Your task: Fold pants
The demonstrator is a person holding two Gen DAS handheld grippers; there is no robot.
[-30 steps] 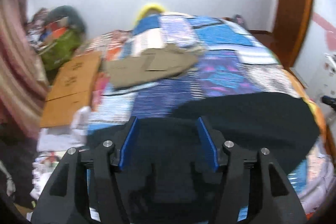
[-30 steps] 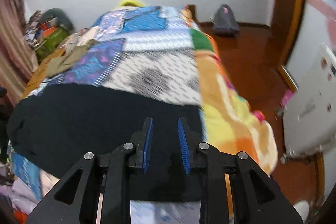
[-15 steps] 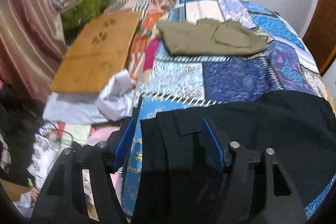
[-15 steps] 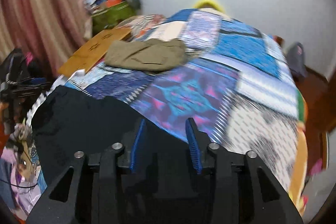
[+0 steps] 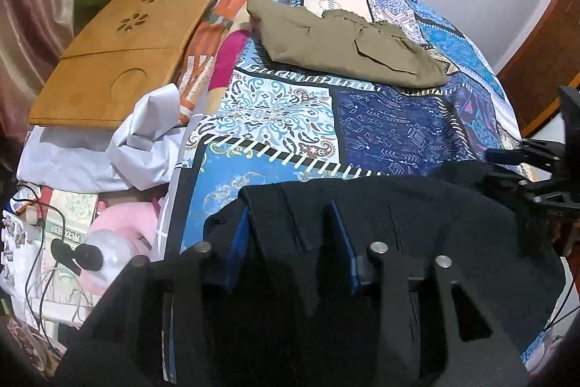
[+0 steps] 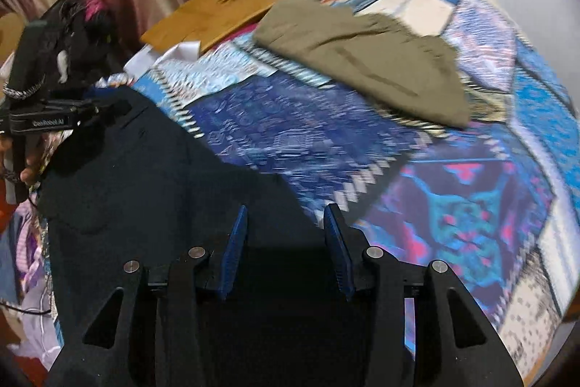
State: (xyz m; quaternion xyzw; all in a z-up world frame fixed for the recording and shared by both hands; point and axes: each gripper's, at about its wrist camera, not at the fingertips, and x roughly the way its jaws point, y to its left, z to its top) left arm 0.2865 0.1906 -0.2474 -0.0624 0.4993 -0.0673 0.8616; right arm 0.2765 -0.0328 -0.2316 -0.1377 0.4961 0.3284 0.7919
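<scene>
Swung round in the last second toward the folded khaki pair [image 5: 348, 49] far ahead, left gripper [image 5: 290, 242] and right gripper [image 6: 286, 249] both parted wide, black pants [image 5: 417, 223] draped between each pair of jaws, unpinched, probably ready for regripping.

The left hand-held gripper [image 5: 290, 234] points forward and slightly down, its two blue-padded fingers [image 5: 237, 242] held apart with black cloth lying between and over them; whether the pads actually pinch the cloth is hard to tell, though the gap looks wide; the right hand-held gripper [image 6: 286, 234] likewise has its blue fingers [image 6: 335, 242] spread apart, black fabric beneath them; from the right wrist view the left unit shows at the far left edge, with the person's fingertips [image 6: 27, 169] curled round its handle; from the left wrist view the right unit sits at the far right edge.
</scene>
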